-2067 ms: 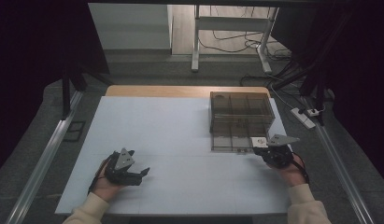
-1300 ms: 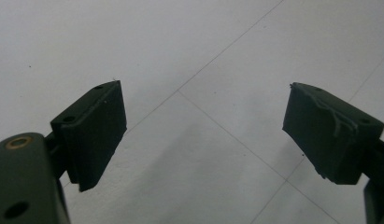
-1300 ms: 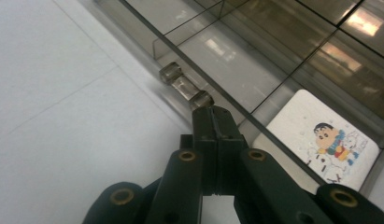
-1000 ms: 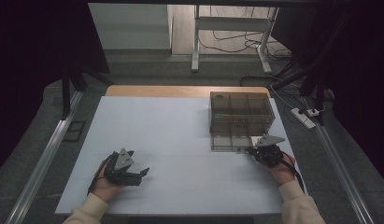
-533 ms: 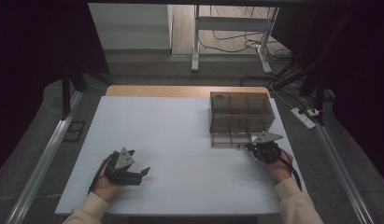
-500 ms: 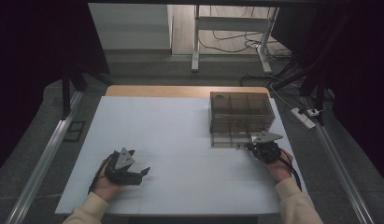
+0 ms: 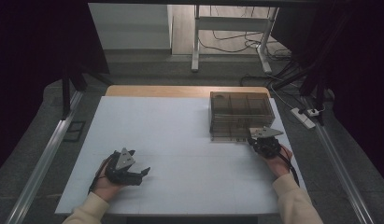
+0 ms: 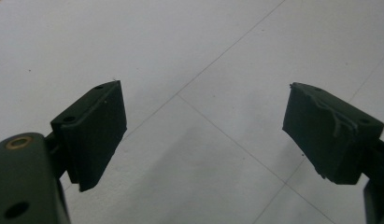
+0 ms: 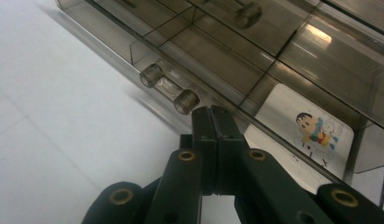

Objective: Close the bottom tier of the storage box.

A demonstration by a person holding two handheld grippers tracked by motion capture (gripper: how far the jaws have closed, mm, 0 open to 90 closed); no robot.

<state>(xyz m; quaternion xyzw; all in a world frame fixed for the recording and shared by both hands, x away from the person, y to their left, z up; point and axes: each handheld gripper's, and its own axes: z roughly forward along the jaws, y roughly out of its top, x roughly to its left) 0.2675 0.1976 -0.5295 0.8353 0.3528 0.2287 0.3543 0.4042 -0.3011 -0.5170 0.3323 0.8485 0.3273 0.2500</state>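
A smoky see-through drawer box (image 7: 241,114) stands at the right of the white table mat (image 7: 180,126). My right gripper (image 7: 253,139) is just in front of its lower front edge, jaws pressed together with nothing between them. In the right gripper view the shut tips (image 9: 212,112) sit just short of a clear bar handle (image 9: 168,87) on the lowest drawer (image 9: 217,65). A card with a cartoon figure (image 9: 304,135) lies inside that drawer. My left gripper (image 7: 142,173) rests on the mat at the near left, and its jaws (image 8: 203,126) stand wide open over bare mat.
A bare wooden strip of table (image 7: 180,91) runs behind the mat. Metal rails (image 7: 49,154) flank the table. A power strip (image 7: 304,116) and cables lie on the floor at the right, and a frame stand (image 7: 195,42) stands beyond.
My right gripper has edged a little to the left, closer to the box's front. The left gripper has kept still.
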